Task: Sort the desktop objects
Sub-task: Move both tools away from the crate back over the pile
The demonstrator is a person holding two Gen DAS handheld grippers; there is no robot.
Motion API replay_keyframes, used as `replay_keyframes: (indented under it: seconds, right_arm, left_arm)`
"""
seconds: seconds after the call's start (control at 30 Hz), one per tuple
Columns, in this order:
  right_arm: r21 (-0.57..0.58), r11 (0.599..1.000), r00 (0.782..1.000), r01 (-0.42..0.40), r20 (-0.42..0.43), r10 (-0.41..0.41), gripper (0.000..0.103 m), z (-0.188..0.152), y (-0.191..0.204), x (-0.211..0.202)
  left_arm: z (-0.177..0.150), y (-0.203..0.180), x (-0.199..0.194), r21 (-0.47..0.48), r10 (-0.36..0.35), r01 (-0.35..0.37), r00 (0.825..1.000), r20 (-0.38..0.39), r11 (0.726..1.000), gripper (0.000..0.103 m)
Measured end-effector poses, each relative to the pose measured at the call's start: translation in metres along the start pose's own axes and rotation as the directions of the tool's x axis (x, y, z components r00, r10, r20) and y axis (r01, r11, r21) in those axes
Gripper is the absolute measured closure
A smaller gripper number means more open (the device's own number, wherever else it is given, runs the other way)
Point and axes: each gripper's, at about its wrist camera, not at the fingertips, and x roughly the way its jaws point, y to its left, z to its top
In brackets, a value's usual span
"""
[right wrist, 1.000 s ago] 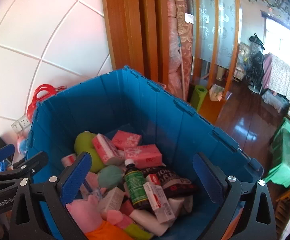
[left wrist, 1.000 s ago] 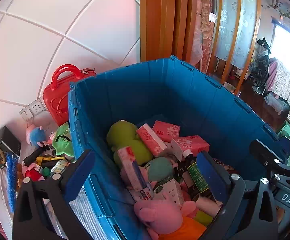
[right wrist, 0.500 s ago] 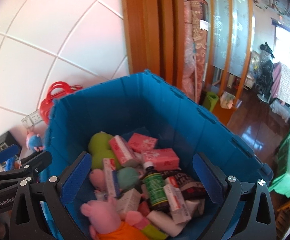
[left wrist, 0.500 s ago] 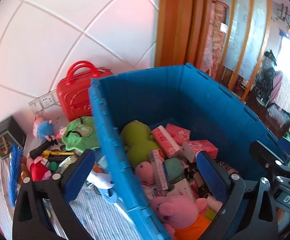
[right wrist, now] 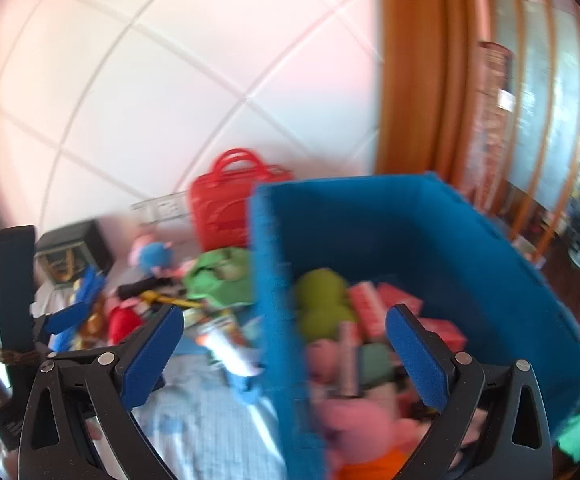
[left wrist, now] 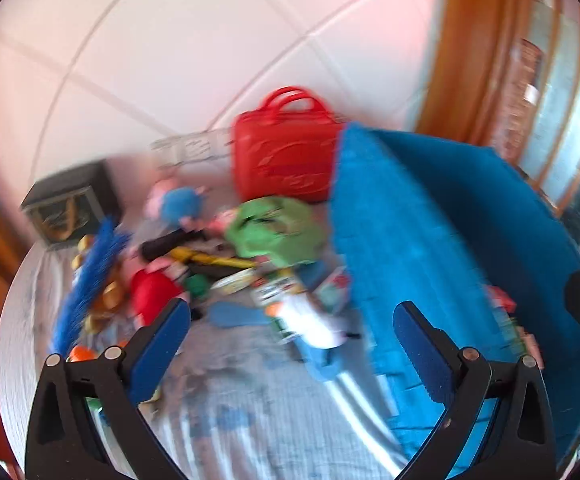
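Observation:
Both views are motion-blurred. A big blue crate (left wrist: pixel 430 240) (right wrist: pixel 430 232) stands on the right; in the right wrist view it holds a green plush (right wrist: pixel 322 308), pink boxes (right wrist: pixel 374 308) and a pink pig plush (right wrist: pixel 354 420). Left of it a pile of loose things lies on the light cloth: a green bag (left wrist: pixel 277 228), a white tube (left wrist: pixel 306 320), a blue brush (left wrist: pixel 89 280), a blue-and-pink plush (left wrist: pixel 181 204). My left gripper (left wrist: pixel 290 336) is open and empty above the cloth, facing the pile. My right gripper (right wrist: pixel 281 344) is open and empty, straddling the crate's left wall.
A red case (left wrist: pixel 285 156) stands against the tiled wall behind the pile. A dark box (left wrist: pixel 69 204) sits at the far left. A wooden door frame (right wrist: pixel 414 80) rises behind the crate. The left gripper's body (right wrist: pixel 5 300) shows at the right view's left edge.
Both grippers have swung left, away from the crate's inside toward the pile on the cloth. Both stay open and empty.

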Motion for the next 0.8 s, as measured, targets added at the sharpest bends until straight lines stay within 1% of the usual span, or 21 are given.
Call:
replay_keyframes:
  seconds: [0.1, 0.27, 0.4, 0.43, 0.5, 0.57, 0.7, 0.8]
  right_arm:
    - [-0.03, 0.998, 0.997, -0.062, -0.037, 0.061, 0.0, -0.01, 0.045, 0.022]
    - [-0.077, 0.988, 0.986, -0.132, -0.108, 0.124, 0.0, -0.031, 0.106, 0.064]
    - [-0.099, 0.981, 0.976, -0.166, -0.157, 0.15, 0.0, -0.049, 0.146, 0.101]
    - [-0.112, 0.981, 0.978, -0.158, -0.156, 0.139, 0.0, -0.055, 0.153, 0.109]
    - [-0.128, 0.982, 0.98, -0.139, -0.162, 0.118, 0.0, -0.065, 0.159, 0.126]
    - [-0.119, 0.984, 0.976, -0.13, -0.188, 0.106, 0.0, -0.075, 0.159, 0.146]
    - [-0.101, 0.992, 0.972, -0.071, -0.231, 0.046, 0.0, -0.094, 0.146, 0.186]
    - [-0.084, 0.995, 0.965, -0.047, -0.26, 0.024, 0.0, -0.101, 0.132, 0.21]
  left_arm:
    - [-0.012, 0.046, 0.008, -0.041, 0.051, -0.052, 0.999, -0.02, 0.998, 0.0]
    - [-0.037, 0.122, 0.019, -0.11, 0.137, -0.142, 0.989, -0.054, 0.984, 0.0]
    - [-0.061, 0.171, 0.03, -0.132, 0.198, -0.209, 0.976, -0.088, 0.969, 0.0]
    - [-0.069, 0.183, 0.032, -0.135, 0.215, -0.226, 0.972, -0.093, 0.965, 0.0]
    - [-0.082, 0.202, 0.037, -0.137, 0.231, -0.243, 0.968, -0.1, 0.96, 0.0]
    - [-0.096, 0.219, 0.042, -0.141, 0.238, -0.251, 0.966, -0.103, 0.958, 0.0]
    - [-0.118, 0.248, 0.056, -0.174, 0.233, -0.253, 0.964, -0.127, 0.952, 0.0]
    - [-0.125, 0.262, 0.071, -0.189, 0.22, -0.245, 0.965, -0.146, 0.951, 0.0]
